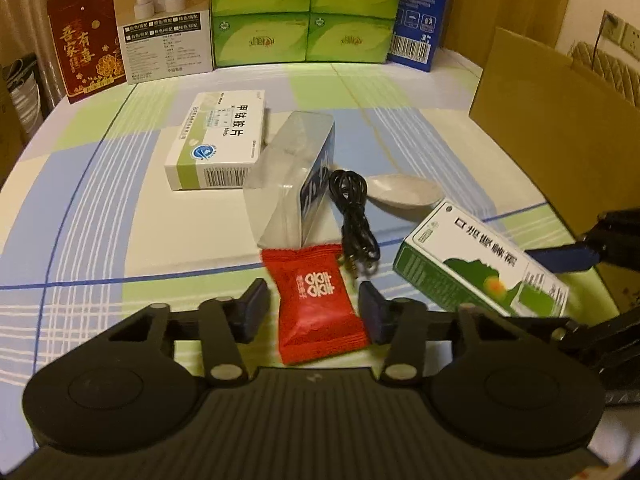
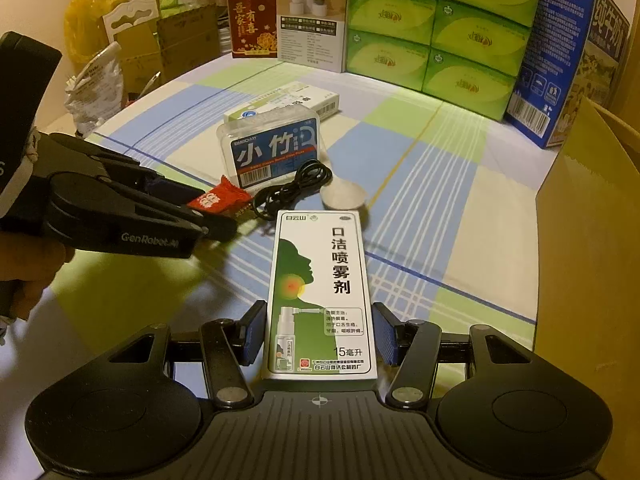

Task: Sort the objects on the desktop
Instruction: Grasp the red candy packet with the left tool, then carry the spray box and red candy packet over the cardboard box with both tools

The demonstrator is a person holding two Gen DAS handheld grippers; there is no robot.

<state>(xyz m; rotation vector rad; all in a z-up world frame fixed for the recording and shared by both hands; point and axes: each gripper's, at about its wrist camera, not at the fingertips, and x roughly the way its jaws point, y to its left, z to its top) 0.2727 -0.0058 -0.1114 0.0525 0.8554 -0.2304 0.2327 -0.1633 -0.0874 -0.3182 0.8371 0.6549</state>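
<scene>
A red candy packet (image 1: 319,307) lies on the checked tablecloth between the open fingers of my left gripper (image 1: 314,309); the pads do not touch it. It also shows in the right wrist view (image 2: 218,200). A green-and-white spray box (image 2: 322,294) lies between the fingers of my right gripper (image 2: 320,334), which stands open with small gaps on both sides. The box shows in the left wrist view (image 1: 480,266) too. Further back lie a black cable (image 1: 354,218), a white spoon (image 1: 404,190), a clear floss-pick box (image 1: 292,178) and a white medicine box (image 1: 218,146).
A brown cardboard box (image 1: 560,128) stands at the right edge of the table. Green tissue packs (image 1: 306,12), a blue carton (image 1: 420,12), a white carton (image 1: 166,20) and a red bag (image 1: 88,44) line the back. The left gripper's body (image 2: 120,212) reaches in from the left.
</scene>
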